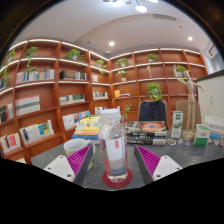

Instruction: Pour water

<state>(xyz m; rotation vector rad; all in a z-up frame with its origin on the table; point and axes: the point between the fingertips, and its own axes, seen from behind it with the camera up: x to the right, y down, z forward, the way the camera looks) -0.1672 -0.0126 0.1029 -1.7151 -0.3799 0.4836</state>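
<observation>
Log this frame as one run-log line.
task: pour water | gripper: open | bottle: upright between fingers | cup: left of bottle | pouring: not yet

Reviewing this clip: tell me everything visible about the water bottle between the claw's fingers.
The water bottle is clear plastic, with a pale cap on top, a faint label band round its middle and a reddish ring at its base. It stands upright on the grey table, between the fingers of the claw. A gap shows at either side, so the pads are not pressing on it; the claw is open. A white cup sits just beside it, apart, and stacked books lie beyond.
</observation>
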